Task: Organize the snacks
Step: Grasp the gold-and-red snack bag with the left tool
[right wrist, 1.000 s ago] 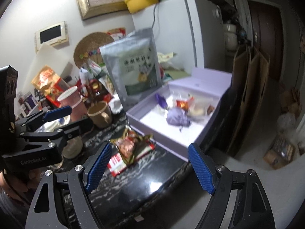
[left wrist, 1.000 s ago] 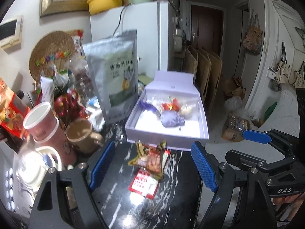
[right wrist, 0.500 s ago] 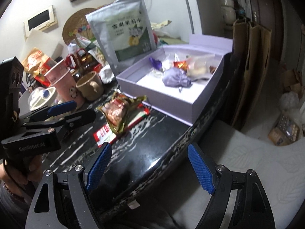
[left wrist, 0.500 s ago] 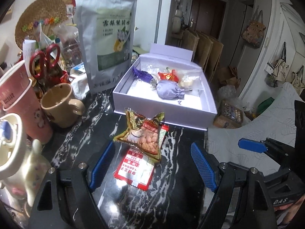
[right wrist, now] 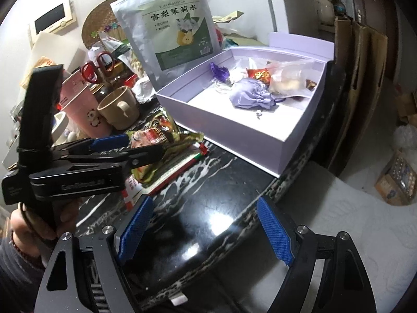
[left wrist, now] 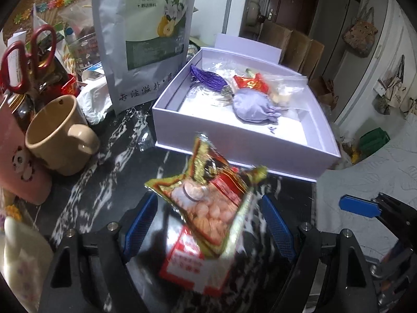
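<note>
My left gripper (right wrist: 135, 147) hides part of the gold snack bag (right wrist: 166, 140); the red packet (left wrist: 192, 258) beneath is blurred, its print unreadable; the pink cup (left wrist: 15, 161) is cut off.

- A beige mug (left wrist: 56, 135) stands on the black marbled table (left wrist: 104, 161), its handle towards the lavender box.
- A pink cup with a panda print (right wrist: 83, 109) stands just beside the mug.
- Red-handled scissors (left wrist: 28, 57) stick up among the clutter behind it.
- A woven round mat (right wrist: 101, 23) leans against the wall.
- Flattened cardboard boxes (right wrist: 365, 83) lean beyond the table's far edge.
- Bags (left wrist: 361, 36) hang on the white wall.
</note>
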`<action>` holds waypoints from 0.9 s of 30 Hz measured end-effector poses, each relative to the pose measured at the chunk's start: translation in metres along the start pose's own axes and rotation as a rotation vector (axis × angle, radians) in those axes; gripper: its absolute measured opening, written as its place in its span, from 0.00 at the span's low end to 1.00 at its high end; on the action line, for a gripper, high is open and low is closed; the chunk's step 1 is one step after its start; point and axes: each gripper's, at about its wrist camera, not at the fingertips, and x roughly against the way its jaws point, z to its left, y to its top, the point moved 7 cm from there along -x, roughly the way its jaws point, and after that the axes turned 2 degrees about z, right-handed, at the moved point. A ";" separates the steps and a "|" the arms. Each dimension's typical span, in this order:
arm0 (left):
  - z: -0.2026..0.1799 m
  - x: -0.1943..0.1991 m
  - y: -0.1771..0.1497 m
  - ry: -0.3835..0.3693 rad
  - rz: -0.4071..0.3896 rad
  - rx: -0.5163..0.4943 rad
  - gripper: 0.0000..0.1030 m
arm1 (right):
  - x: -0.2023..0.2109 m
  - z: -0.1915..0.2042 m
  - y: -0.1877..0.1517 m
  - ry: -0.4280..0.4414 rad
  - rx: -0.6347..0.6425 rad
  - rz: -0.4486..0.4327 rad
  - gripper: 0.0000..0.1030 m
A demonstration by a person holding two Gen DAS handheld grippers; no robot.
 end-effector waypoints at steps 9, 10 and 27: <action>0.000 -0.030 0.004 -0.074 0.077 -0.030 0.79 | -0.017 -0.009 0.002 0.014 -0.025 0.039 0.81; 0.001 -0.032 0.004 -0.076 0.078 -0.026 0.80 | -0.018 -0.010 0.003 0.015 -0.029 0.041 0.81; 0.020 0.007 -0.015 -0.039 -0.015 0.011 0.41 | -0.029 0.006 0.004 0.012 -0.010 0.066 0.81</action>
